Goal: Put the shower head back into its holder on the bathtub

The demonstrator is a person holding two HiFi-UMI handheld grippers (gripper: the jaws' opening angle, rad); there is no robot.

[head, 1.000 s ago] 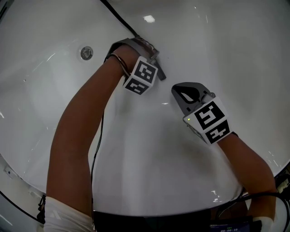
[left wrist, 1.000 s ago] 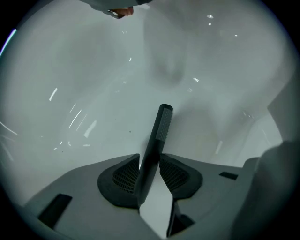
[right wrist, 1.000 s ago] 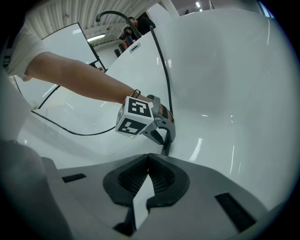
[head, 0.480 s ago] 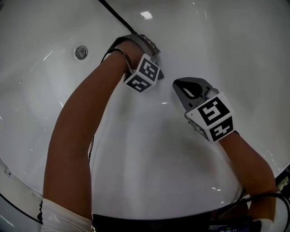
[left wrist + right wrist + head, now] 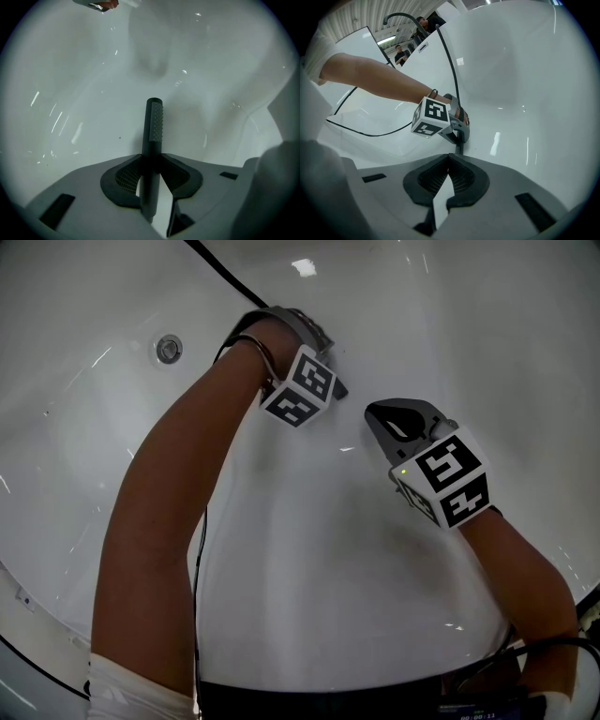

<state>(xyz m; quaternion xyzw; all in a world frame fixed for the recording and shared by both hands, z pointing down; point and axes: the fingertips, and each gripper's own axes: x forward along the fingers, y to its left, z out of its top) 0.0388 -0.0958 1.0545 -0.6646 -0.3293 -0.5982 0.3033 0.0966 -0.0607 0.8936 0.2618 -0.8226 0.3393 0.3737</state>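
White tub [image 5: 309, 615] fills the head view. Left arm [image 5: 159, 521] reaches from the near rim deep into the basin, wrist bent, and the left gripper [image 5: 330, 385] points straight down at the tub floor, marker cube [image 5: 302, 395] facing up. Its jaws have just been closing and sit only a little apart. The shower head [image 5: 155, 124], a slim dark stick with a dotted face, stands between them with a pad against each side, so it is gripped. It lies low in the basin, its tip at the floor, well apart from the drain fitting [image 5: 169, 350]. Black hose [image 5: 230, 277] runs from the far rim down to the left wrist. Right forearm comes in from the near right rim. Right gripper [image 5: 449, 159] is tilted downward just beside the left one, above the floor, jaw tips together, nothing held.
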